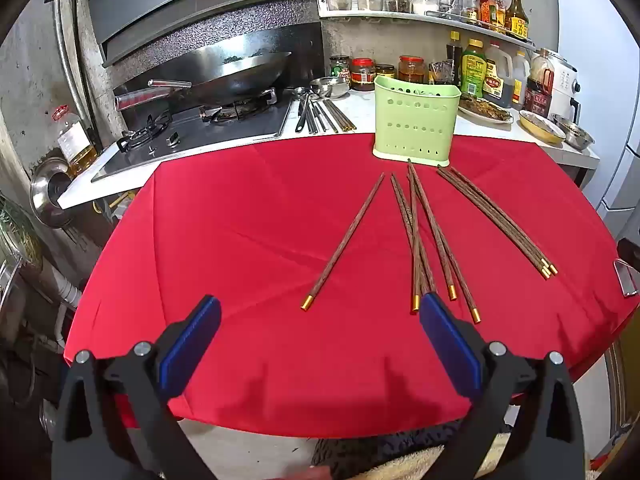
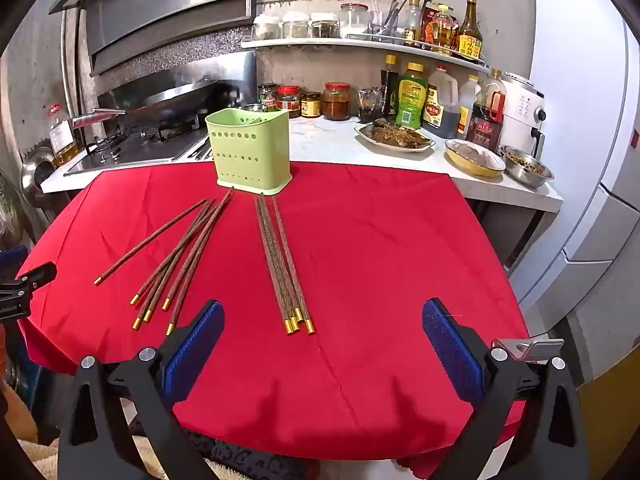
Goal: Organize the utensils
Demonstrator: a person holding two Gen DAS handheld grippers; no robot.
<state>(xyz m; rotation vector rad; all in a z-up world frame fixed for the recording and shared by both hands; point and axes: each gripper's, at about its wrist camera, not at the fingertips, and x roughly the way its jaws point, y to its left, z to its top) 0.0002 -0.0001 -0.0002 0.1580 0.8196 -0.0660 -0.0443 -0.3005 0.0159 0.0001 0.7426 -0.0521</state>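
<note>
Both tools are spread wide and carry nothing: the left tool (image 1: 320, 312) hangs over the near edge of the bench (image 1: 224, 216), its right pad just short of the gold caps of the middle bunch, and the right tool (image 2: 323, 320) hangs over the same edge with the tidy bundle's caps between its pads, untouched.

The chopsticks lie on the red cloth in three groups, tips toward the far edge: a lone stick (image 1: 344, 242) nearest the left, a crossed bunch (image 1: 424, 240) in the middle, and a neat bundle (image 2: 282, 264) to the right. The green caddy (image 2: 250, 150) stands upright at the far edge, just beyond their tips.

By their look the sticks are light, stiff wood, thin and prone to roll or pivot if pinched near one end. A hold around mid-length, across the sticks, seems safest; the bundle could probably go as one.

Only the right view shows the caddy's open top. Only the left view shows other utensils (image 1: 320, 114) on the counter beside the stove.
</note>
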